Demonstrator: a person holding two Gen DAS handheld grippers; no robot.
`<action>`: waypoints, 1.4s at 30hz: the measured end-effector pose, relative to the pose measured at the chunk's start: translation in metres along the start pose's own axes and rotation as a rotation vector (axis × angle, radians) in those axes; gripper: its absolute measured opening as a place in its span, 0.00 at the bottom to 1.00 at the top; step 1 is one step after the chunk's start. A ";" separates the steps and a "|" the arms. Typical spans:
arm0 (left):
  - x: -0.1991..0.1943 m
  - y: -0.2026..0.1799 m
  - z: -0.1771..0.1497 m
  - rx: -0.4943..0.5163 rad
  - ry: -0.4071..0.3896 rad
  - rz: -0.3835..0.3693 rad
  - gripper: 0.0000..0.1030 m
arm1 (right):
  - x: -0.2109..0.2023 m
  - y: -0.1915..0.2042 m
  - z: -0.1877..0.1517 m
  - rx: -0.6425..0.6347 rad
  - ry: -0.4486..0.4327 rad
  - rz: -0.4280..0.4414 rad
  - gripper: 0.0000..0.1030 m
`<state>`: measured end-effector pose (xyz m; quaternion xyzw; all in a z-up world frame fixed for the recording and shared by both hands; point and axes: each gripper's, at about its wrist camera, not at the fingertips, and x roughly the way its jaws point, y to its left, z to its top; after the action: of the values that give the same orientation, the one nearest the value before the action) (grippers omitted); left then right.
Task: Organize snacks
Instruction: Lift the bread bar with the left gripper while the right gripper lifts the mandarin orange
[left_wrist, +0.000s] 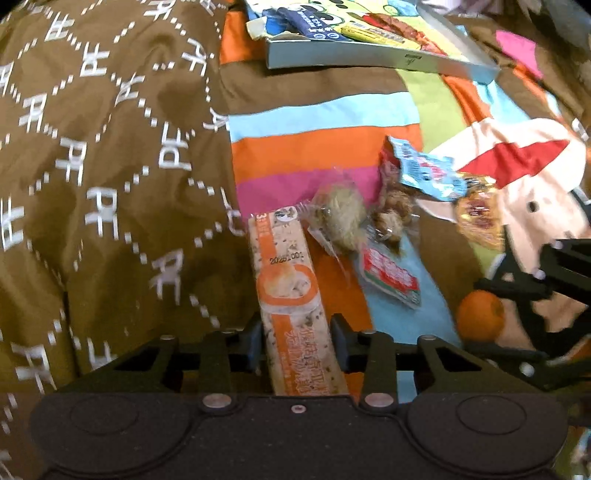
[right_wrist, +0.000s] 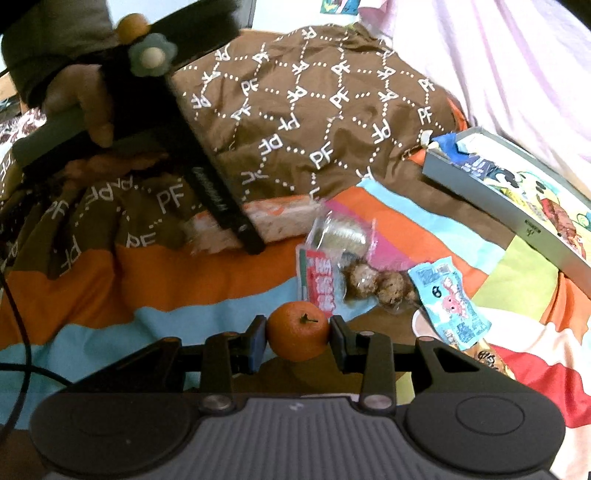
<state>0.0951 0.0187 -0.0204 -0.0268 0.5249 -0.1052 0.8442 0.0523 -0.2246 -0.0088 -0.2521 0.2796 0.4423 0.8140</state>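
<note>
Pickup stage: the left hand-held gripper (left_wrist: 297, 343) is nearly closed around an orange snack bar (left_wrist: 286, 284) lying on the bed (left_wrist: 314, 155), while the right hand-held gripper (right_wrist: 297, 341) clamps a tangerine (right_wrist: 297, 330). Next, both likely need lifting toward the grey box (right_wrist: 480, 195), clearing the loose packets.

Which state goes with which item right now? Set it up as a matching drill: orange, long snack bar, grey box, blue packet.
Items:
1. orange
2. long snack bar
3. grey box
4. blue packet

States:
A. lying loose on the striped bedding, no gripper on it
B. between the left gripper's fingers
C. already holding packets
D. clamped by the right gripper

Pairs: 1-D, 2-B, 3-C, 4-A
</note>
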 end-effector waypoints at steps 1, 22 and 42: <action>-0.004 0.003 -0.003 -0.019 0.004 -0.028 0.38 | -0.001 0.000 0.001 -0.001 -0.008 -0.003 0.39; -0.003 -0.005 -0.029 0.052 0.127 -0.047 0.39 | -0.009 0.003 0.007 -0.036 -0.045 -0.044 0.39; -0.041 -0.024 0.004 0.093 -0.061 -0.039 0.33 | -0.018 -0.027 0.026 -0.024 -0.140 -0.147 0.39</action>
<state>0.0780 0.0030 0.0211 -0.0012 0.4930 -0.1452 0.8579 0.0734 -0.2310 0.0266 -0.2501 0.1977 0.4011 0.8588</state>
